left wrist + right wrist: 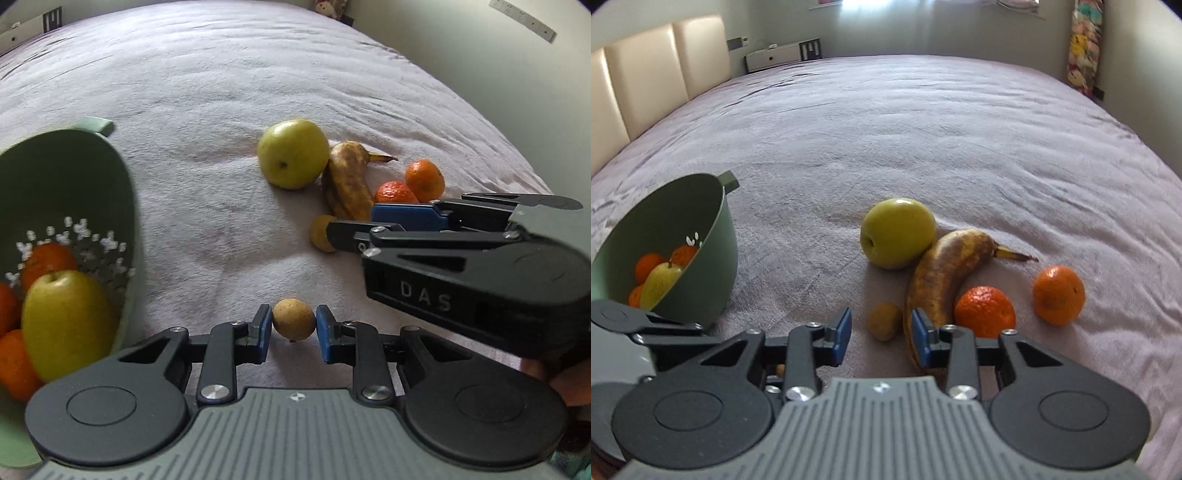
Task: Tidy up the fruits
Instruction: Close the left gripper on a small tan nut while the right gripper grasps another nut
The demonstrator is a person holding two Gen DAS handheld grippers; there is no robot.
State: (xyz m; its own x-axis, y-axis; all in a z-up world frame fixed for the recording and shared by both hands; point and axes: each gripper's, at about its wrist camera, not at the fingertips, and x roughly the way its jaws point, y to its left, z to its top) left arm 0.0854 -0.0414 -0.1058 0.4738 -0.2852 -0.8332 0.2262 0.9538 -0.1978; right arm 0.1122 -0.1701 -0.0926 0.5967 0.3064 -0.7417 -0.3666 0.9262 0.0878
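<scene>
Left gripper (294, 328) closed on a small brown fruit (294, 319) beside the bowl (92, 173). Right gripper (881, 331), jaws part open, brackets a second brown fruit (885, 320) against the banana (942, 273), pads not pressing.

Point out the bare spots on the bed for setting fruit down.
Free: the blanket between the green bowl and the green apple, and everything beyond them. Crowded: apple, banana and the two mandarins bunch together.
</scene>
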